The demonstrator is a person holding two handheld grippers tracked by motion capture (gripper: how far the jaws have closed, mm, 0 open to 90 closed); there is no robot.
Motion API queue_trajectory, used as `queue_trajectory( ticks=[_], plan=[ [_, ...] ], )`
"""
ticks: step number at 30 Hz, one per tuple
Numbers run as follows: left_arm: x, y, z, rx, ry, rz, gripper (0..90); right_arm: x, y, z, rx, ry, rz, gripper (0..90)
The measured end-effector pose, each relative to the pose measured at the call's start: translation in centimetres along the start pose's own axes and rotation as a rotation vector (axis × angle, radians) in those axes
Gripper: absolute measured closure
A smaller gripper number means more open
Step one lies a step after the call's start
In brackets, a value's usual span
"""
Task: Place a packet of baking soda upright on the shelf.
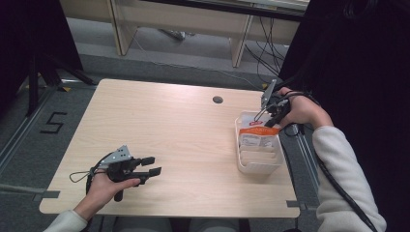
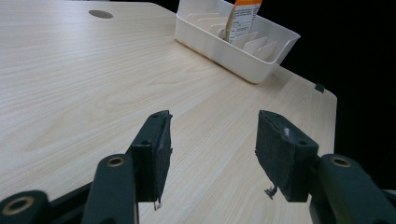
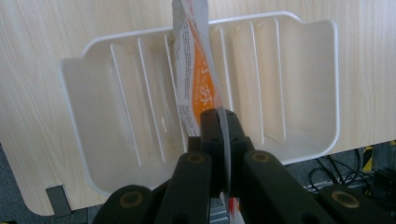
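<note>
Work in hand: a flat orange-and-white printed sachet is being stood on edge in a white plastic organiser tray with upright divider ribs.

Sachet, place: in the high view it is seen at the right of the frame, in the far half of the tray; in the right gripper view it runs up the middle of the frame, its lower part down between two ribs, its near edge clamped.

Right tool: closed fully on the thin edge of the sachet, which is pinched flat between the two black jaws (nothing else is held).

Left tool: jaws stood well apart, nothing between them; it is rested low on the tabletop at the lower left of the high view, well apart from the tray.

Tabletop: pale wood-grain board with a small round cable hole in the upper middle of the high view.

Handling, judged: the sachet is likely light, thin and limp, with a slick film surface; it can be expected to bend or flop once let go unless it is leaned against a rib.

Where to take hold, judged: the sealed flat margin at the edge is best pinched, not the filled middle, which could be squashed or burst.

Risk, judged: the light tray may be nudged along the tabletop by any sideways push.
</note>
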State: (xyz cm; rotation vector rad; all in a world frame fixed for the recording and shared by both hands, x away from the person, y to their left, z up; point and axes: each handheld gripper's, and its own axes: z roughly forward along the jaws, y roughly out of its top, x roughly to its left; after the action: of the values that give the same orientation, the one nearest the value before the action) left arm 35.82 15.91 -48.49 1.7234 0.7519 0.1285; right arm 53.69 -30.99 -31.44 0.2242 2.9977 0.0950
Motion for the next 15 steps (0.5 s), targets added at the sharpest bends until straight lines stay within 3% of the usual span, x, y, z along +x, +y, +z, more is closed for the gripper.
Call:
queue_trajectory(
  ticks=[15],
  plan=[
    [0.0,0.0,0.01,0.0,0.001,-0.001,44.8,-0.17,-0.56,0.4,0.014,0.004,0.015,90.0]
  ],
)
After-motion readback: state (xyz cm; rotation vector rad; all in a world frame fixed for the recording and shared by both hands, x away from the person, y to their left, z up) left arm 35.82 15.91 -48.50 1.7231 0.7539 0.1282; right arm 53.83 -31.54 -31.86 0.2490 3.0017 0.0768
